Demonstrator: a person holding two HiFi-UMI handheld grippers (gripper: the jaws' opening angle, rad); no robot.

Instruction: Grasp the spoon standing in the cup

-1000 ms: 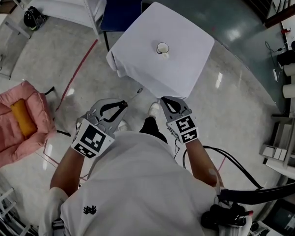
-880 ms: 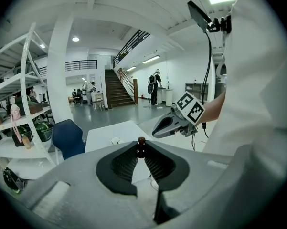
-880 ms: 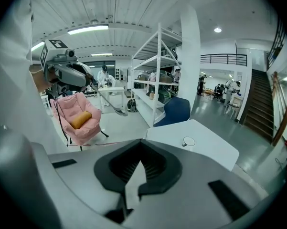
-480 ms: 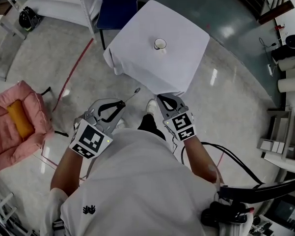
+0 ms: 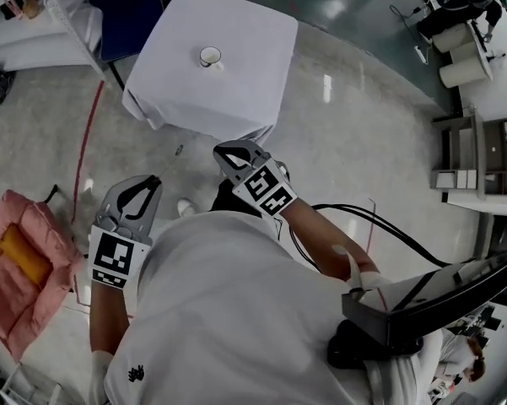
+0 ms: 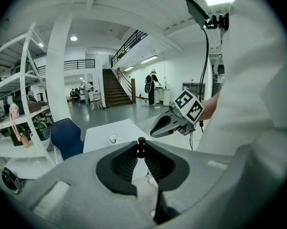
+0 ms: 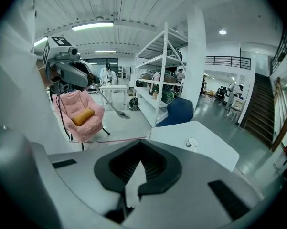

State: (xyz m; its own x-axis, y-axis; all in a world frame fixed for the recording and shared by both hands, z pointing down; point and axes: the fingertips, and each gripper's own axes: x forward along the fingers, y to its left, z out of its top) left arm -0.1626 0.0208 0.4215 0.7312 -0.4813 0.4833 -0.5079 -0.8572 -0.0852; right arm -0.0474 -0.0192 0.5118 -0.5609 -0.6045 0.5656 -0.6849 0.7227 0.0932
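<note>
Left tongs (image 5: 154,180): clamped at the tips on thin metal spoon (image 5: 175,153), bowl jutting out above the floor | small white cup (image 5: 209,56): upright on white-clothed square tabletop (image 5: 236,83), well apart from spoon | right tongs (image 5: 220,150): pressed together, nothing between, just off tabletop's near edge

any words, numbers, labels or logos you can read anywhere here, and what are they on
No readable words or numbers in any view.
Left tool cube marker: black-and-white square pattern, no text.
Right tool cube marker: same kind of pattern, no text.
Shirt emblem: small black logo, no letters.
Shelf items: too small and blurred to read.
</note>
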